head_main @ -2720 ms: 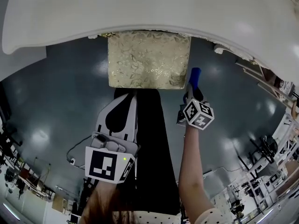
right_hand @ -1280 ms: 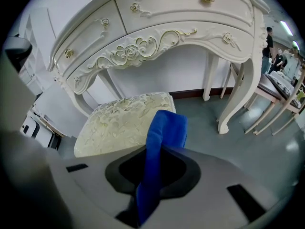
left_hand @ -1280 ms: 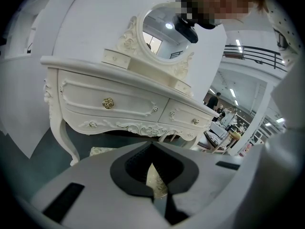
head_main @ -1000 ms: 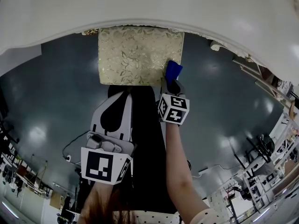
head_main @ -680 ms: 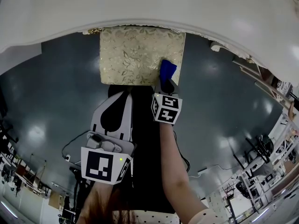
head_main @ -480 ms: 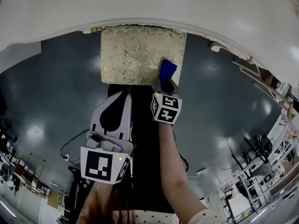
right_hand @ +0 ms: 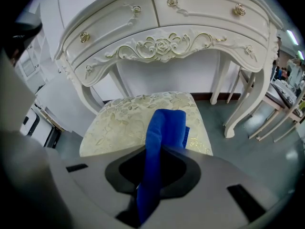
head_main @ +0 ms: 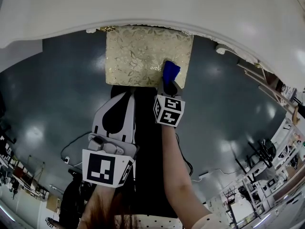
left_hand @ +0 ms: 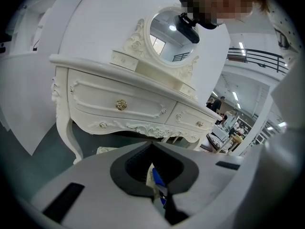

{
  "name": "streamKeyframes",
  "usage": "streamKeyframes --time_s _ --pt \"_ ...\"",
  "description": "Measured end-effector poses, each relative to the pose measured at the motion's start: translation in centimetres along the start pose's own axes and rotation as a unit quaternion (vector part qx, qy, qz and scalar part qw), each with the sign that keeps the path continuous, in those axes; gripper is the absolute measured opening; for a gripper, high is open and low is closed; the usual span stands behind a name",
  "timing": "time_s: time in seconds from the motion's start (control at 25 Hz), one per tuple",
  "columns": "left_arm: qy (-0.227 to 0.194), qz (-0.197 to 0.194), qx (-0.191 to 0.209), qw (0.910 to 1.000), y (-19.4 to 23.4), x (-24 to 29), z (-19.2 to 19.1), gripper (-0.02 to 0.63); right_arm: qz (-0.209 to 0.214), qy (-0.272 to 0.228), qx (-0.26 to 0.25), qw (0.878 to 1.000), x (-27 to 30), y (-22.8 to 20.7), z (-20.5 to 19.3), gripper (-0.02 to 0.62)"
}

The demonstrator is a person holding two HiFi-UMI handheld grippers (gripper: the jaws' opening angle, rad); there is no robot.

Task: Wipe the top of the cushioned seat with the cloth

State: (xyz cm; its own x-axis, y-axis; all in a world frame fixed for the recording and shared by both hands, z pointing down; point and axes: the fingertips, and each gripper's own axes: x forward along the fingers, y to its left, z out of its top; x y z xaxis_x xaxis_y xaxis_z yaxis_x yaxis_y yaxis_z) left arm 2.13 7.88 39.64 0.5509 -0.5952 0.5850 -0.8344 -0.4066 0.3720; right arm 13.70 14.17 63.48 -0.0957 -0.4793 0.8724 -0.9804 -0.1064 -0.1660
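The cushioned seat (head_main: 143,56) has a gold floral top and stands half under the white dressing table (head_main: 152,8). My right gripper (head_main: 169,84) is shut on a blue cloth (head_main: 171,71), which rests on the seat's near right corner. In the right gripper view the cloth (right_hand: 164,128) hangs out of the jaws and lies over the seat (right_hand: 119,123). My left gripper (head_main: 130,97) is shut with nothing in it, held low and short of the seat's near edge. From the left gripper (left_hand: 152,149) view only a sliver of the seat (left_hand: 107,150) shows.
The dressing table (right_hand: 167,27) has carved drawers and curved legs (right_hand: 245,94) on either side of the seat. An oval mirror (left_hand: 169,42) stands on top of it. Grey glossy floor (head_main: 62,94) surrounds the seat. Workshop clutter (head_main: 267,175) lies at the right.
My right gripper moved left with the blue cloth, from beside the seat's right edge onto its near right corner. It has stayed there for the last half second. The left gripper held still.
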Motion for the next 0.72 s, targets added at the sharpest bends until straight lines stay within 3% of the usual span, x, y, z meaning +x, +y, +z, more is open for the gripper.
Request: streamKeyframes --time_s 0.72 --pt "-0.005 0.006 -0.011 0.9999 2.2 -0.9 0.6 -0.002 -0.004 0.003 -0.003 1.000 0.4 2.2 0.1 0.057"
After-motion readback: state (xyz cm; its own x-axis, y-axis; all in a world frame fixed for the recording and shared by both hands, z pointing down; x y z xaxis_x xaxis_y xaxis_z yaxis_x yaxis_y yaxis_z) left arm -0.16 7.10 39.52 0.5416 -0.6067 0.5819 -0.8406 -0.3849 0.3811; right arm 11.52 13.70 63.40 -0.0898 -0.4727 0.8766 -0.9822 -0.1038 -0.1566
